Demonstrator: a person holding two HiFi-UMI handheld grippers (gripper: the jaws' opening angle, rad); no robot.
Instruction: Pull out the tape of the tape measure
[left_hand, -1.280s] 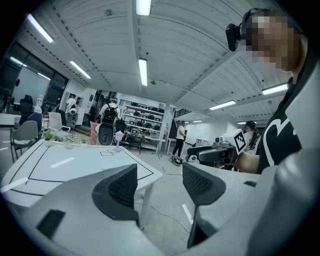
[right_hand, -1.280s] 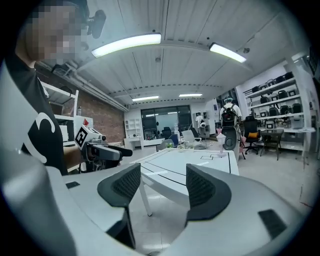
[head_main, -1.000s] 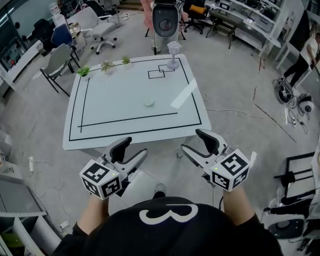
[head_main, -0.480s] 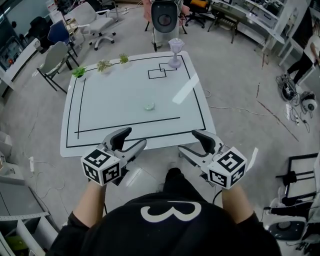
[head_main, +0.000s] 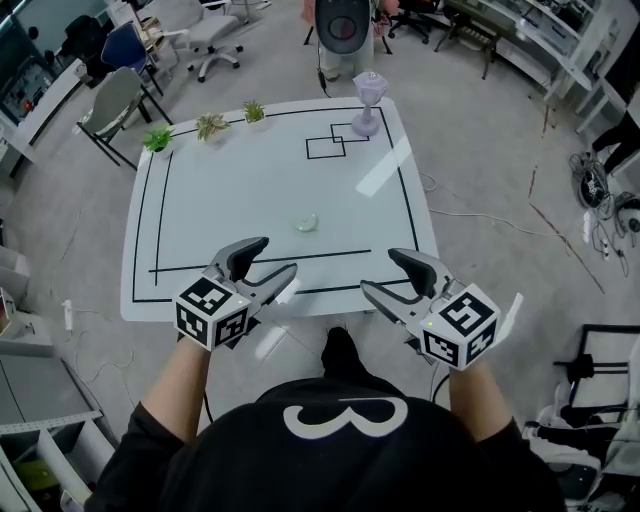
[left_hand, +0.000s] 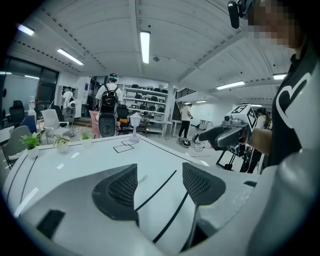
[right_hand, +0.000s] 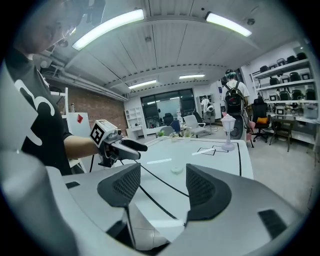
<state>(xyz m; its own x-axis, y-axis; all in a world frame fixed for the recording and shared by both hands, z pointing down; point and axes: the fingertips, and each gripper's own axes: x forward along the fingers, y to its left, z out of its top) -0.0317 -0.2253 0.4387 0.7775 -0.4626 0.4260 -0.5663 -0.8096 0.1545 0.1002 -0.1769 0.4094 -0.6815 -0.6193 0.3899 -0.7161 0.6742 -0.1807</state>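
Worktop (head_main: 230, 200), white with black ruled lines, viewed from the head camera. Tape measure (head_main: 307, 222) lies near the middle of the worktop, just beyond the inner black line; it appears as a small pale round object, too small for detail. Left claw (head_main: 275, 255) is held at the near edge of the worktop, jaws wide apart with nothing between them. Right claw (head_main: 380, 270) is held at the same edge, to the right, jaws likewise wide apart and empty. Both claws point toward the tape measure and are well apart from it. In the right gripper view the tape measure (right_hand: 176, 170) shows in the gap between the jaws, far off. Three plants (head_main: 211, 126) stand along the far left edge; a lamp (head_main: 367, 103) stands at the far right.
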